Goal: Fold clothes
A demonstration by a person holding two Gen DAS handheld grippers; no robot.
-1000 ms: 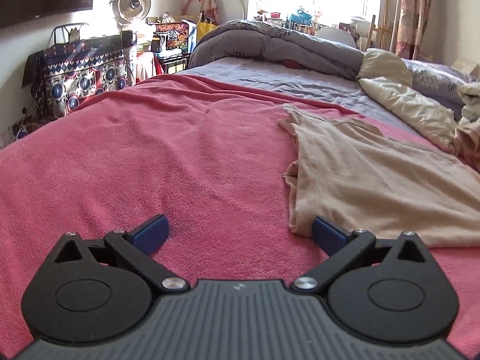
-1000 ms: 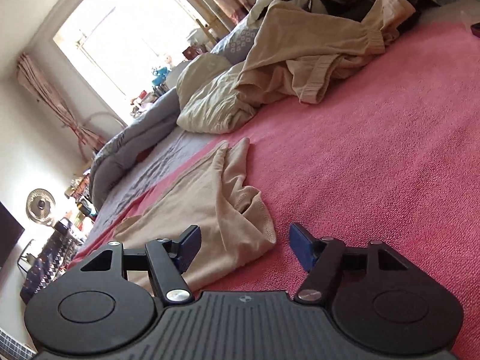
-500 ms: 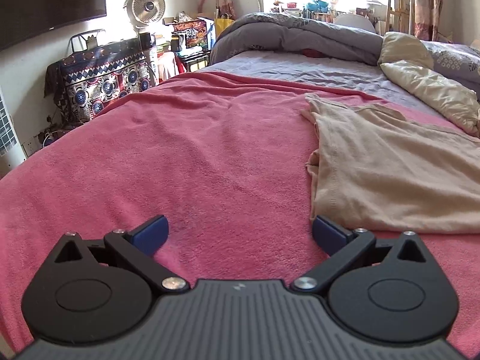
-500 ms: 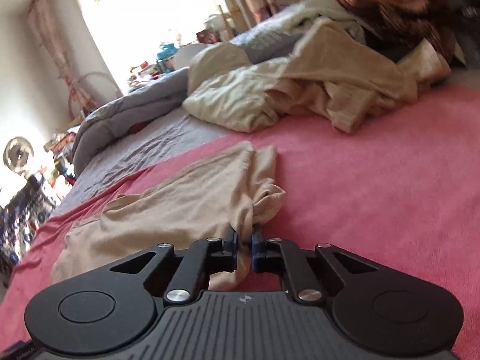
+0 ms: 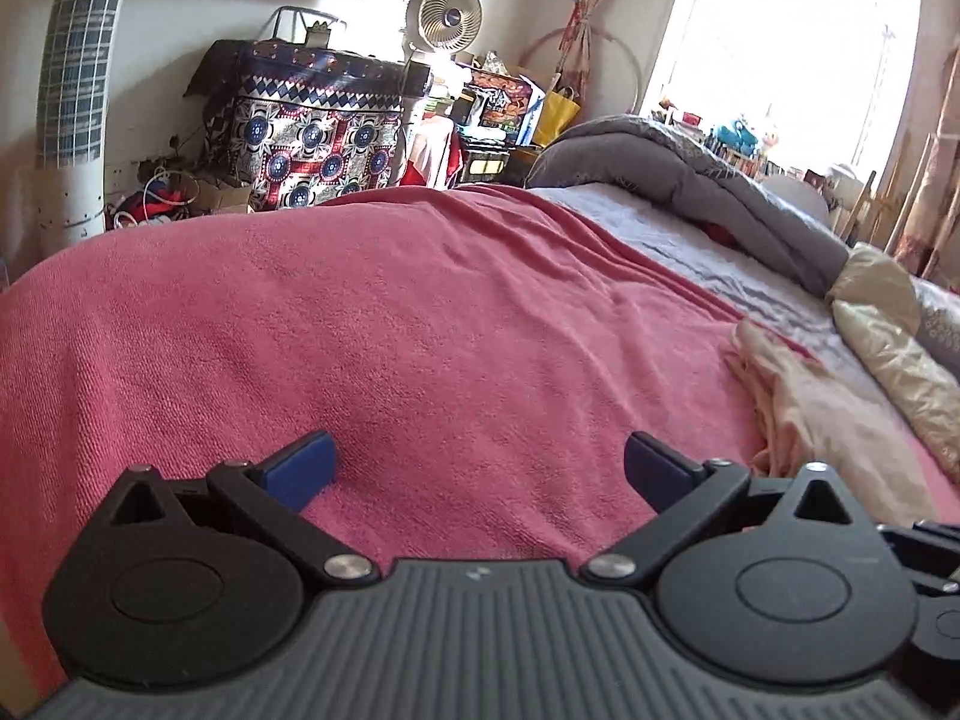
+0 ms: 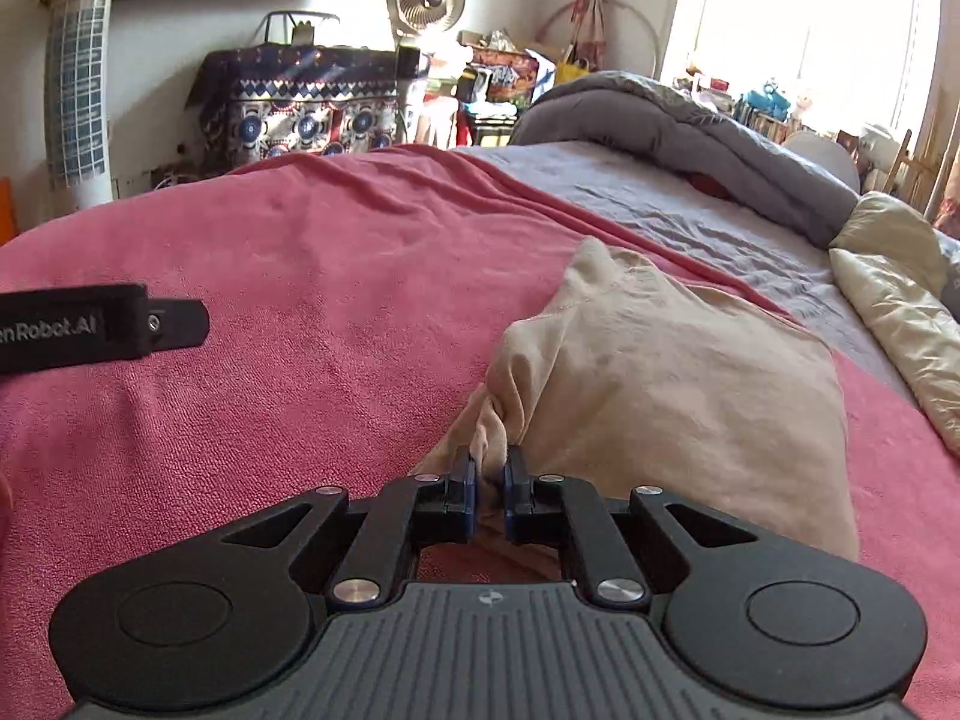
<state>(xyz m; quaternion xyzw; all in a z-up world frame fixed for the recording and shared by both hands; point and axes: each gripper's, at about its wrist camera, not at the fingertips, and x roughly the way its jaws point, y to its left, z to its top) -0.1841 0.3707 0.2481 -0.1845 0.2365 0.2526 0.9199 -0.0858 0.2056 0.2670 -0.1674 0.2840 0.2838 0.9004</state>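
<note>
A beige garment [image 6: 672,384] lies on the pink bedspread [image 6: 300,300]. My right gripper [image 6: 489,480] is shut on a bunched edge of the garment, which is drawn over itself into a doubled heap. In the left wrist view the garment [image 5: 810,414] shows at the right edge. My left gripper [image 5: 480,462] is open and empty, low over the bare pink bedspread [image 5: 420,330] to the left of the garment. The left gripper's body [image 6: 90,324] shows at the left edge of the right wrist view.
A grey duvet [image 6: 690,138] and a cream quilt [image 6: 900,300] lie at the far right of the bed. Beyond the bed's far edge stand a patterned covered cabinet [image 5: 312,126], a fan [image 5: 444,12] and a tower fan [image 5: 72,90].
My right gripper closed on the garment's edge and carried it leftward over the garment. My left gripper stayed open and swung left, away from the garment.
</note>
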